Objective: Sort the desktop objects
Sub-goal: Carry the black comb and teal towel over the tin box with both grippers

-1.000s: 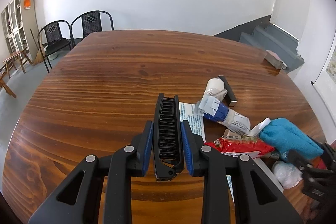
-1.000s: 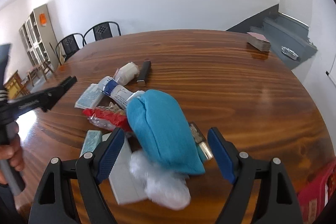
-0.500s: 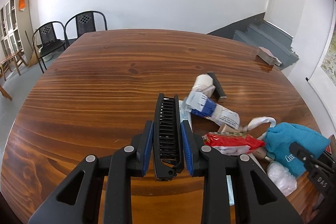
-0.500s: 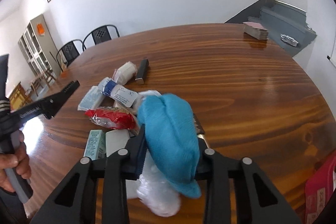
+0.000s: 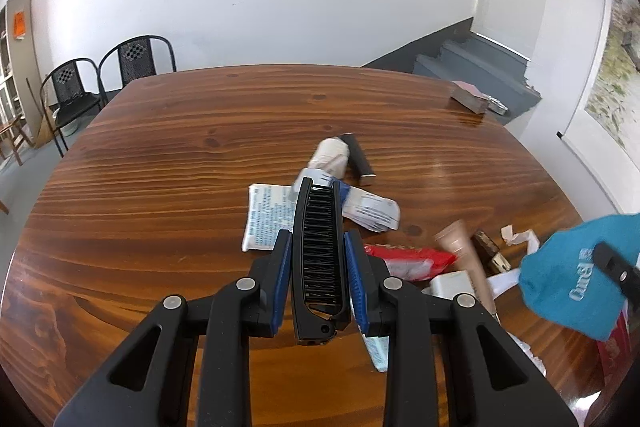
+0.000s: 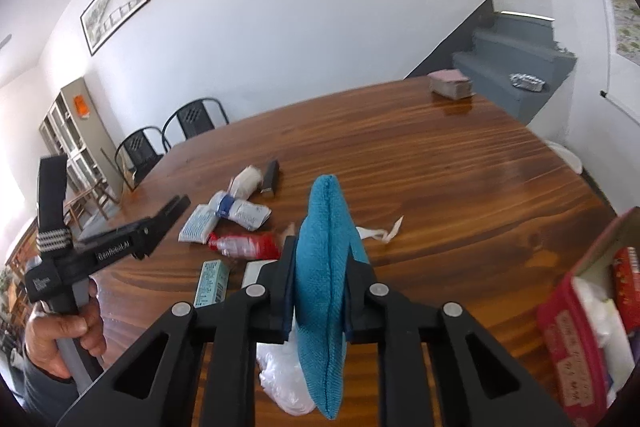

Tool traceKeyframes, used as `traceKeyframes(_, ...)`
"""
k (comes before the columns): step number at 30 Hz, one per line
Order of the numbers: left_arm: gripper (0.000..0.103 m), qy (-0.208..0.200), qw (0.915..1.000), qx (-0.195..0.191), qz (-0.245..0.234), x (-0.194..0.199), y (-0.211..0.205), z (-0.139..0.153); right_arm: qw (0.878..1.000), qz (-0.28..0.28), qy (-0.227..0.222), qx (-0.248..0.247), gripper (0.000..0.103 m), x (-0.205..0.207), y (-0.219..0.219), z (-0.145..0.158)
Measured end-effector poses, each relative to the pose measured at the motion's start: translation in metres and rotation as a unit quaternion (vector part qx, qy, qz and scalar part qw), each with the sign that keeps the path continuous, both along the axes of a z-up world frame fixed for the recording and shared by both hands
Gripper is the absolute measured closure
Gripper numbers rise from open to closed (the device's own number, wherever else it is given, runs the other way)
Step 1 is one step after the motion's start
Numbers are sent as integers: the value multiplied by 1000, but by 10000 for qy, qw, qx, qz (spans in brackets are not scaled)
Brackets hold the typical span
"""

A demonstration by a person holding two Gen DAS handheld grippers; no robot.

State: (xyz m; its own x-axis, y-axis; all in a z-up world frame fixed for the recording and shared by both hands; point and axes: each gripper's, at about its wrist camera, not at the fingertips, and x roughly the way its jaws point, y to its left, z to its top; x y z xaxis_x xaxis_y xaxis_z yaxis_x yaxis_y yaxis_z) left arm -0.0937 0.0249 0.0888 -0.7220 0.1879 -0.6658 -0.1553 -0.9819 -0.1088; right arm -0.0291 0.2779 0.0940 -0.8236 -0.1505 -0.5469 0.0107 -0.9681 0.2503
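My left gripper (image 5: 317,247) is shut on a black folding comb (image 5: 318,219), held above the wooden table (image 5: 160,187) just short of the pile of items. In the right wrist view my right gripper (image 6: 324,259) has its jaws closing tight on a blue knitted cloth (image 6: 326,211), the pads pressing both its sides. The cloth stands on edge, lifted off the table. It also shows at the right of the left wrist view as the blue cloth (image 5: 568,283). A hand (image 6: 60,331) holds the left gripper (image 6: 176,207) at the left.
On the table lie a tissue packet (image 5: 264,217), a white-and-blue tube (image 5: 368,207), a bandage roll (image 5: 332,155), a black bar (image 5: 360,159), a red packet (image 5: 408,259) and a beige tube (image 5: 464,251). A white plastic bag (image 6: 280,375) lies below the cloth. A red box (image 6: 576,327) stands at the right.
The right gripper closed on the blue cloth and lifted it off the pile, uncovering the things beneath. The left gripper, still holding the comb, moved towards the pile.
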Motion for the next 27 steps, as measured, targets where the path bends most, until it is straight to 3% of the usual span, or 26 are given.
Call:
traceKeyframes(8,74,56,9997,-2,-217,12,17,4,9978,-438,503,57,86,35,27,34)
traceKeyframes(18,74,71,9987,-16,-496,27,41,5,9808,-1662,1017,41,86,95,105,71)
traceKeyframes(27,74,134,9971,43,-747,43,68,12,9593,-2726,739,49,86,145,186,62)
